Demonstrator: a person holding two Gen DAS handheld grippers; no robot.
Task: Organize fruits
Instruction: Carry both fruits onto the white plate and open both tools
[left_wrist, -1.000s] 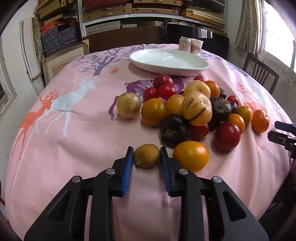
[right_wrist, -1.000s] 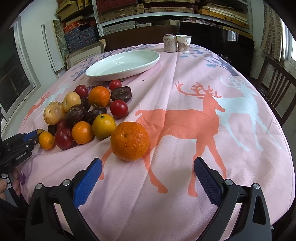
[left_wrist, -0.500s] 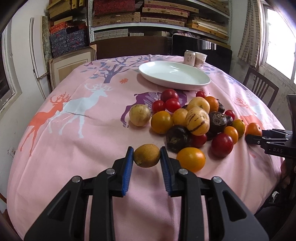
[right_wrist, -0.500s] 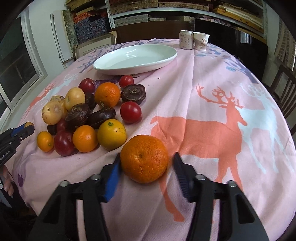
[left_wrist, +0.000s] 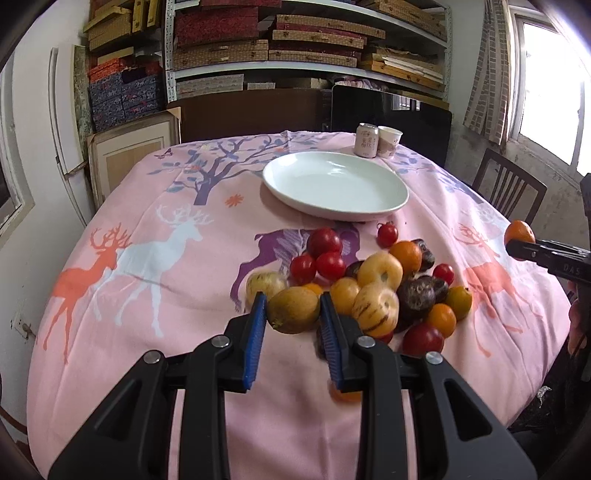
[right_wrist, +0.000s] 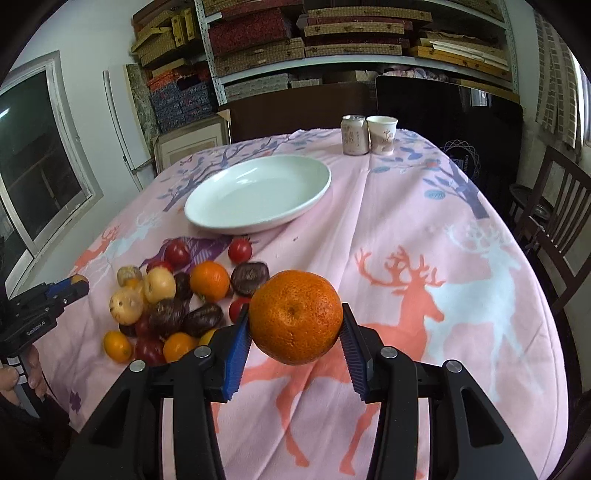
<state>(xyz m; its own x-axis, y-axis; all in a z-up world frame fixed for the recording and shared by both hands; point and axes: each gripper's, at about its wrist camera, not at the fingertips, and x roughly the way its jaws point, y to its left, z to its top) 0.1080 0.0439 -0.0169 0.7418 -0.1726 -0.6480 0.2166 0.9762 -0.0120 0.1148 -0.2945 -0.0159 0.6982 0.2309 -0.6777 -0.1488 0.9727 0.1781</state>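
Between right claw (right_wrist: 293, 328) pads, orange (right_wrist: 295, 316), above tablecloth (right_wrist: 424, 221)

Daylight floods in from the window (left_wrist: 546, 74) on the right, blown out to white glare. The white plate (left_wrist: 369, 214) shows soft sheen. Fruit near the left tool (left_wrist: 291, 314) smears with motion blur. Fisheye bending curves the shelves (right_wrist: 332, 66), and corners fall black.
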